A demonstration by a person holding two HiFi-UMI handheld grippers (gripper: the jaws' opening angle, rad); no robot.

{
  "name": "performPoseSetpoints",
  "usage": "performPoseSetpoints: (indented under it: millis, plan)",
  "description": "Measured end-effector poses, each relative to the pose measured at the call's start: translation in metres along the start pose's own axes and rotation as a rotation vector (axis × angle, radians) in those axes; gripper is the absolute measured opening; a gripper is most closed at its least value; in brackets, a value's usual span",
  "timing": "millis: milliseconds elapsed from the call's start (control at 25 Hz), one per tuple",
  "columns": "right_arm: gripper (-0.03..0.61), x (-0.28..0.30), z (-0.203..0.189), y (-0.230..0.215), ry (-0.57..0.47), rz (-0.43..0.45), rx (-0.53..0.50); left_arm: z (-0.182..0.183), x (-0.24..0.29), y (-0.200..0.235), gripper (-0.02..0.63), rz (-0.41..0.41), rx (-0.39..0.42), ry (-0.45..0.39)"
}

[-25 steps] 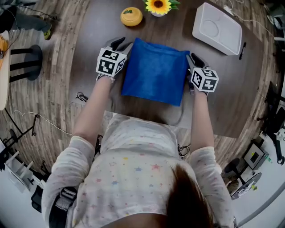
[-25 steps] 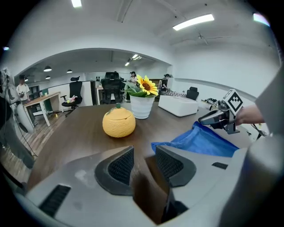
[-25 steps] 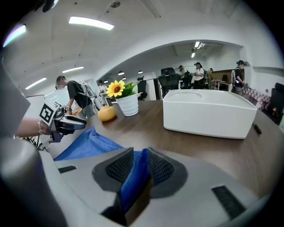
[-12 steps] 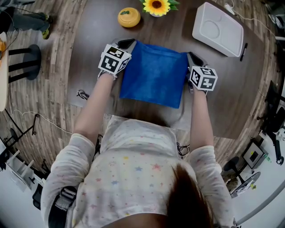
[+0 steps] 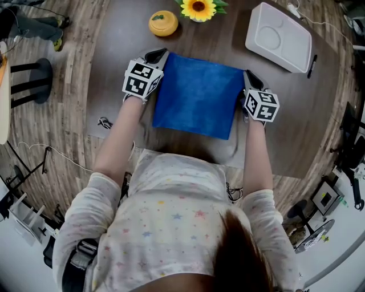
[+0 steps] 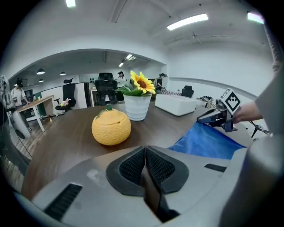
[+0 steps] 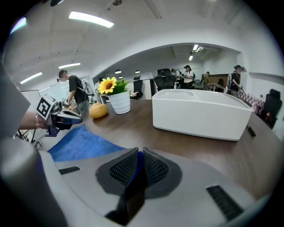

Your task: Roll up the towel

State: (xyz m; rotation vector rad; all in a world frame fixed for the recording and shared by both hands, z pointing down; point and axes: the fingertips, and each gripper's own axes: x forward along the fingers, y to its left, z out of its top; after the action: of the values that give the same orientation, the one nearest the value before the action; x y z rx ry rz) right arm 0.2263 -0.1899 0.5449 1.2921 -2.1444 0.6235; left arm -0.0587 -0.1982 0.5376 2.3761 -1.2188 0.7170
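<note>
Right now the blue towel (image 5: 197, 94) lies flat and unrolled on the dark table (image 5: 291, 122), straight ahead of the person and between the two grippers. It is close to square, so no long axis stands out. Its far edge runs from one gripper to the other and slants, the right end sitting nearer the person, so the whole cloth is turned a little on the table. The left gripper (image 5: 158, 56) has its tips at the far left corner. Its jaws have just been closing and now meet, pads (image 6: 128, 168) pressed flat together with no blue showing between them, so I cannot tell whether they pinch the cloth. The right gripper (image 5: 249, 77) is at the far right corner, its jaws drawn narrow with a strip of blue towel caught between the pads (image 7: 153, 169). Beyond the towel stand an orange-shaped lidded jar (image 5: 163, 23), a sunflower pot (image 5: 198, 8) and a white box (image 5: 278, 35).
</note>
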Motion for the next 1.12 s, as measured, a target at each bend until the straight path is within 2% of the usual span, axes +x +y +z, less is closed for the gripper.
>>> performPoseSetpoints:
  millis: [200,280,400,520,640,720,800,880,920,1000,1120]
  plan:
    - [0.105,0.002,-0.003,0.006,0.035,0.004,-0.022,-0.009,0.014,-0.018,0.021,-0.093,-0.020,0.068]
    - [0.107,0.004,-0.010,0.009,0.068,0.008,-0.044,-0.015,0.018,-0.026,0.021,-0.119,0.021,0.116]
    - [0.106,0.004,-0.014,0.009,0.086,-0.002,-0.061,-0.014,0.016,-0.031,0.020,-0.097,0.142,0.148]
    - [0.104,0.006,-0.014,0.009,0.084,-0.008,-0.066,-0.003,0.006,-0.030,0.017,-0.042,0.219,0.091]
    - [0.103,0.006,-0.015,0.009,0.081,-0.012,-0.073,0.005,-0.003,-0.020,0.015,0.046,0.263,0.033]
    - [0.103,0.005,-0.015,0.009,0.080,-0.014,-0.078,0.002,-0.002,-0.016,0.015,0.058,0.251,0.031]
    - [0.103,0.004,-0.014,0.009,0.080,-0.014,-0.078,-0.007,0.005,-0.021,0.021,-0.014,0.197,0.077]
    - [0.103,0.005,-0.014,0.010,0.080,-0.013,-0.078,-0.017,0.012,-0.027,0.108,-0.073,0.150,0.128]
    - [0.103,0.005,-0.014,0.010,0.080,-0.013,-0.079,-0.020,0.014,-0.027,0.121,-0.078,0.143,0.141]
    - [0.103,0.006,-0.014,0.009,0.080,-0.013,-0.081,-0.021,0.017,-0.027,0.121,-0.072,0.151,0.153]
    - [0.101,0.006,-0.015,0.009,0.080,-0.017,-0.084,-0.022,0.018,-0.033,0.028,-0.084,0.207,0.158]
